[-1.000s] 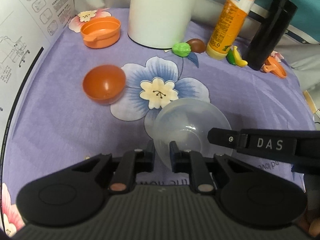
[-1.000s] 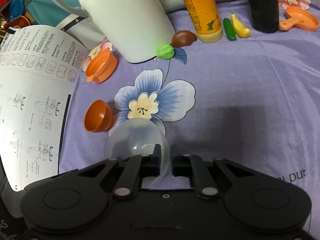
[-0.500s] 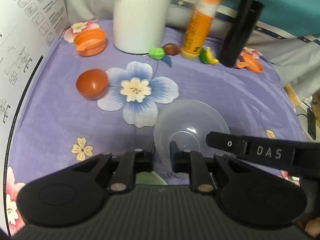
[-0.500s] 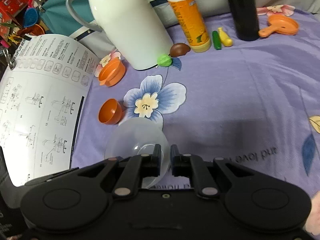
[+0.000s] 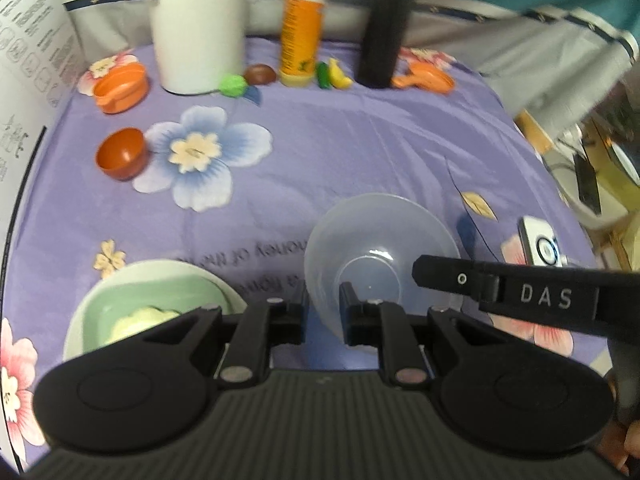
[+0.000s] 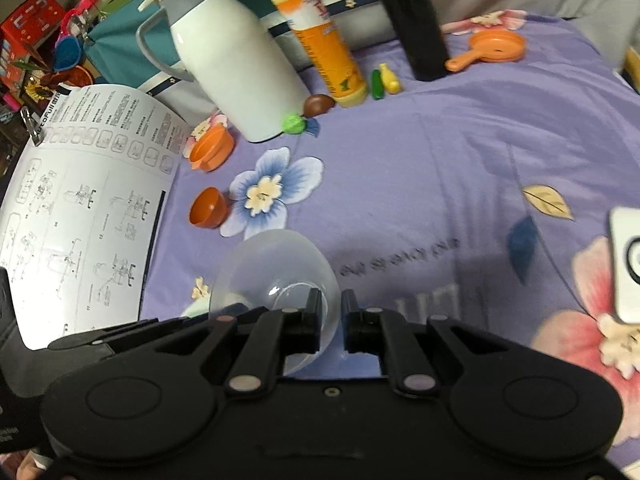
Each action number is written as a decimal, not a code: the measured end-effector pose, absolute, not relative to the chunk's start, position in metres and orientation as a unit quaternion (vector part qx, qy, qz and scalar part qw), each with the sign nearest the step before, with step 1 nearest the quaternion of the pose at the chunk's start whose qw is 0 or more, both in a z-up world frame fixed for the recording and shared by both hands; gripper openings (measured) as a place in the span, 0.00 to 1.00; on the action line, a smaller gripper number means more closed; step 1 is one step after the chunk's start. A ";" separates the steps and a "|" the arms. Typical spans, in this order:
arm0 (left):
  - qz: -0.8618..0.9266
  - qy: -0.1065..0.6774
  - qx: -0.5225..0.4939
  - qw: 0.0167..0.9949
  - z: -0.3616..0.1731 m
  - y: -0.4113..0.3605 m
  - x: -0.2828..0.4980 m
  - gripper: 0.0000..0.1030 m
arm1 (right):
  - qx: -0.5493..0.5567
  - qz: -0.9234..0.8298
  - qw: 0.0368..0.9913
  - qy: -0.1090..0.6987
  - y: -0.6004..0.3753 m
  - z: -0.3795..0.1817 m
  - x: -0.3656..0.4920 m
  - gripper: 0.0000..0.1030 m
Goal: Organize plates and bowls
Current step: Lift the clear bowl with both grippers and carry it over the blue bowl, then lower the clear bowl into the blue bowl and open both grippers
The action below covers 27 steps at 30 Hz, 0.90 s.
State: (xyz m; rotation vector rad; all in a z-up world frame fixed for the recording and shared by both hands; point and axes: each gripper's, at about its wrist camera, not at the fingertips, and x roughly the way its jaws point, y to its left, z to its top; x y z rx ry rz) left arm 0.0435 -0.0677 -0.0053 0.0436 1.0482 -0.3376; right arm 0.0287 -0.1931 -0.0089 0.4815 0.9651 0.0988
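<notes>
A clear plastic bowl (image 5: 380, 248) is held by both grippers above the purple flowered cloth. My left gripper (image 5: 323, 312) is shut on its near rim. My right gripper (image 6: 331, 316) is shut on the other side of the bowl's (image 6: 276, 268) rim; its black finger (image 5: 520, 292) marked DAS crosses the left wrist view. A pale green bowl (image 5: 152, 304) with something light inside sits on the cloth at the lower left, beside the left gripper. A small brown-orange bowl (image 5: 120, 154) lies tilted at the left, and it also shows in the right wrist view (image 6: 208, 208).
At the back stand a white jug (image 6: 236, 68), an orange bottle (image 6: 320, 44) and a black cylinder (image 6: 412, 20). An orange cup (image 5: 120, 88), an orange toy pan (image 6: 496, 48) and small toy foods lie near them. A printed sheet (image 6: 80, 208) rises at the left. A white device (image 6: 624, 264) lies right.
Both grippers have pulled back and up with the clear bowl, away from the jug. The pale green bowl has come into the left wrist view.
</notes>
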 end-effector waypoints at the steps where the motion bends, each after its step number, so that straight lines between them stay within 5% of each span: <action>1: -0.163 0.500 0.024 0.850 -0.007 -0.071 0.041 0.14 | 0.231 0.045 0.855 0.461 -0.197 -0.010 0.024 0.10; 27: -0.164 0.523 0.042 0.835 -0.029 -0.079 0.031 0.16 | 0.241 0.040 0.840 0.484 -0.201 -0.036 -0.001 0.11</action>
